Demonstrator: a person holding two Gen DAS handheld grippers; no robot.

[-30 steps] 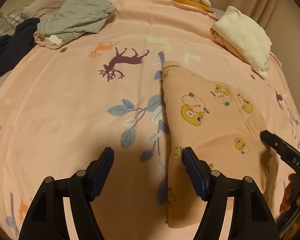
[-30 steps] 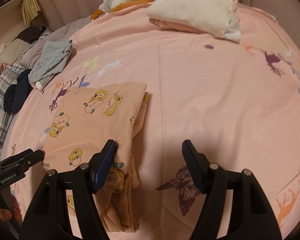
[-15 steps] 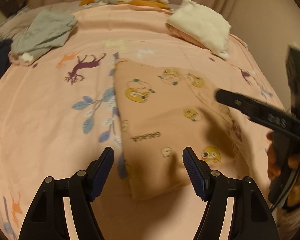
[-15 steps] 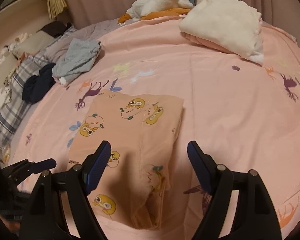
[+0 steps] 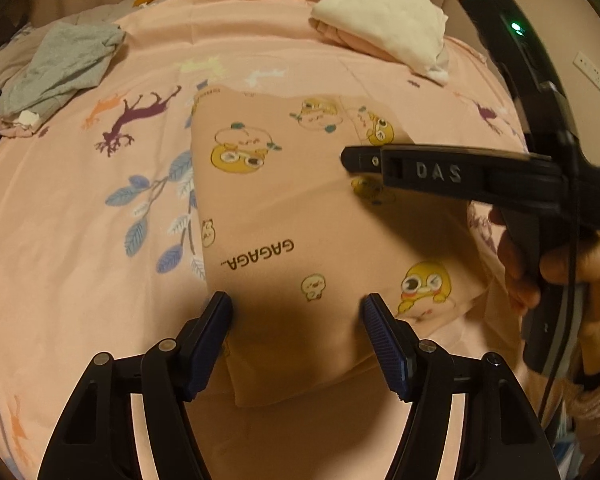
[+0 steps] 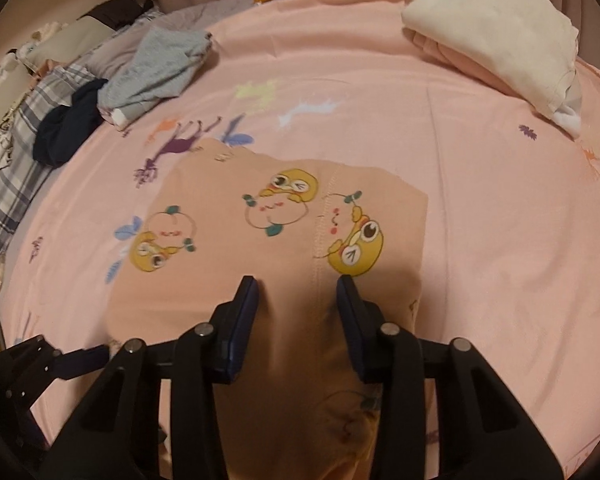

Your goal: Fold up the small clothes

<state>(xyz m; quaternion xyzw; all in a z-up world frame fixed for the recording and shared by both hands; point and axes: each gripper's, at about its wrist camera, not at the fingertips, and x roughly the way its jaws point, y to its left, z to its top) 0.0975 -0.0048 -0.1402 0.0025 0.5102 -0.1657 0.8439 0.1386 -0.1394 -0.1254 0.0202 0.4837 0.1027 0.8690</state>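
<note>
Peach garment (image 5: pixel 300 208) with duck prints lies folded flat on the pink sheet (image 5: pixel 80 260), mid-bed. Left gripper (image 5: pixel 298 320) hangs over its near edge, jaws spread, pads clear of cloth. Right gripper (image 6: pixel 298 296) has just been narrowing, jaws half-closed above the garment's seam; no fabric seen pinched between them.

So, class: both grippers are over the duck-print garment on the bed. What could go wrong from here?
1. The right gripper, whose jaws have just been closing with the duck-print garment between them, may pinch the pink bedsheet too, since the two look alike.
2. The left gripper is open at the garment's near edge and could grab only the top layer, undoing the fold.
3. The two grippers are close together and might collide.
</note>
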